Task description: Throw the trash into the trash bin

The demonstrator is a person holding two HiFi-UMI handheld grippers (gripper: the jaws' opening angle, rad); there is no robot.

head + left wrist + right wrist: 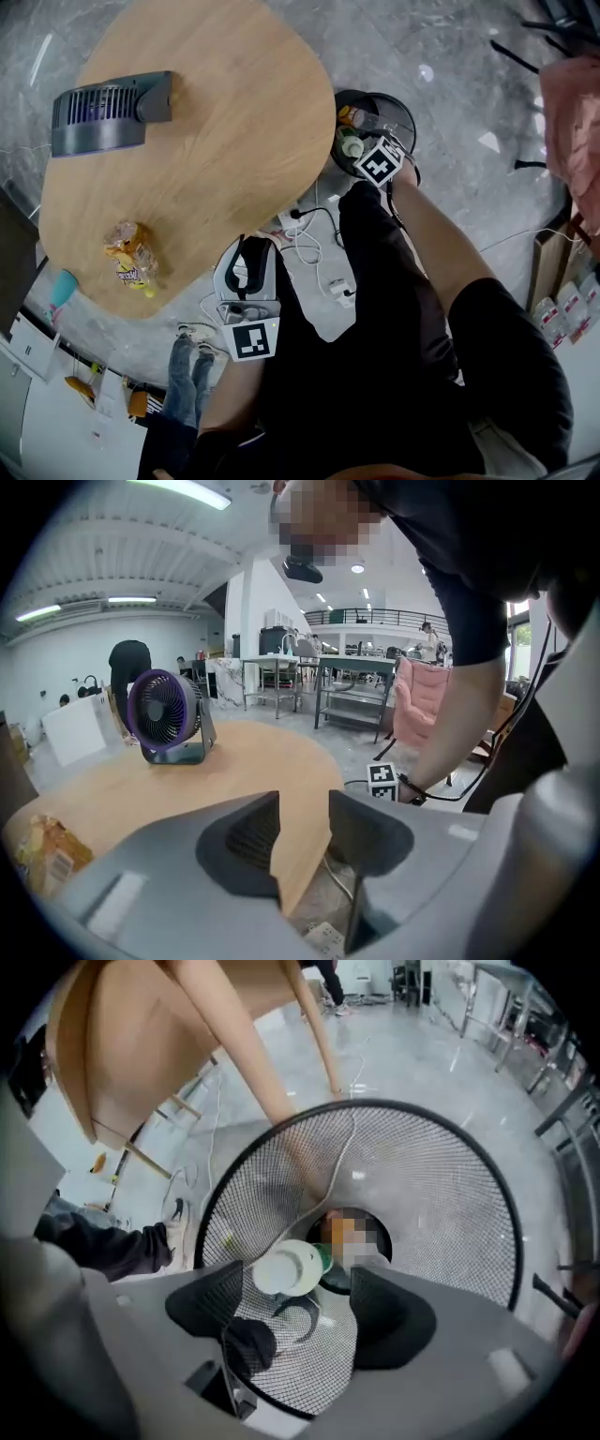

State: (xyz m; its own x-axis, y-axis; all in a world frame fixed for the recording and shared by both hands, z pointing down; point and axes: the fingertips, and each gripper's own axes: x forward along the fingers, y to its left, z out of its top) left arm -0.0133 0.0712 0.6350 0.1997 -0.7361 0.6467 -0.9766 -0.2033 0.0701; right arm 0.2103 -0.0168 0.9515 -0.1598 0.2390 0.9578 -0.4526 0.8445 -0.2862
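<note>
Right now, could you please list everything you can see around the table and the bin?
table: one, light wood, left of centre
desk fan: one, dark grey and purple, on table's far end
snack bag: one, yellow-orange, at table's near edge
trash bin: one, black mesh, on floor beside table
bottle: one, white cap, green neck, in bin's mouth
power strip: one, white, with cables, on floor
left gripper: open, empty, near table edge
right gripper: open, above bin

The trash bin (511,1241) mouth stands open from above; the table (216,122) edge stands just beside it.
</note>
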